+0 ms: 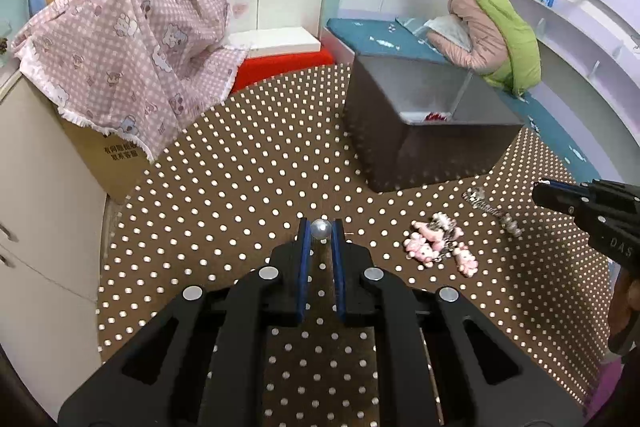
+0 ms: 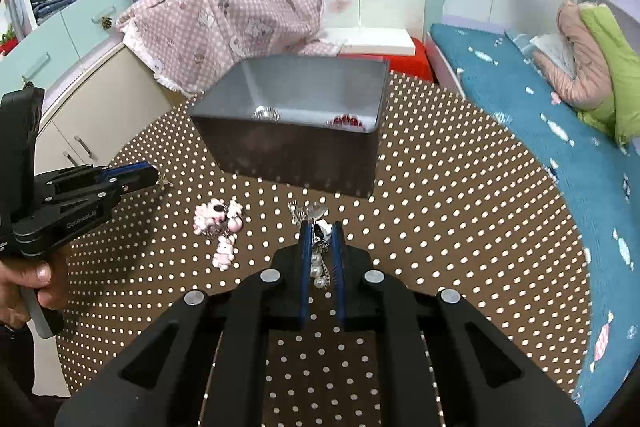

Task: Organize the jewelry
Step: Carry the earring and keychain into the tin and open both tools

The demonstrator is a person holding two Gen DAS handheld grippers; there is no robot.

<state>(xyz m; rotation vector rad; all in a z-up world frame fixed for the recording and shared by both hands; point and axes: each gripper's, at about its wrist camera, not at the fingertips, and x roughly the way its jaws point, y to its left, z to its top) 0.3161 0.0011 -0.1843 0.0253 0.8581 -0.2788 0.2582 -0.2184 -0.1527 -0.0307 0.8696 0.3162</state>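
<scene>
Both grippers pinch jewelry above the dotted tablecloth, in front of the gray box.

The left gripper [image 1: 321, 228] clamps a round, glossy pearl [image 1: 321, 228] between its blue pads at the very tips. The right gripper [image 2: 321, 231] is closed on a chain of pearls [image 2: 319, 267], whose long axis runs along the fingers, its silvery end sticking out toward the box [image 2: 296, 151]. The box is rectangular and smooth-walled, with red and silvery pieces inside. A lumpy pink charm [image 2: 220, 227] lies on the brown tablecloth [image 2: 440, 227] between the grippers.
</scene>
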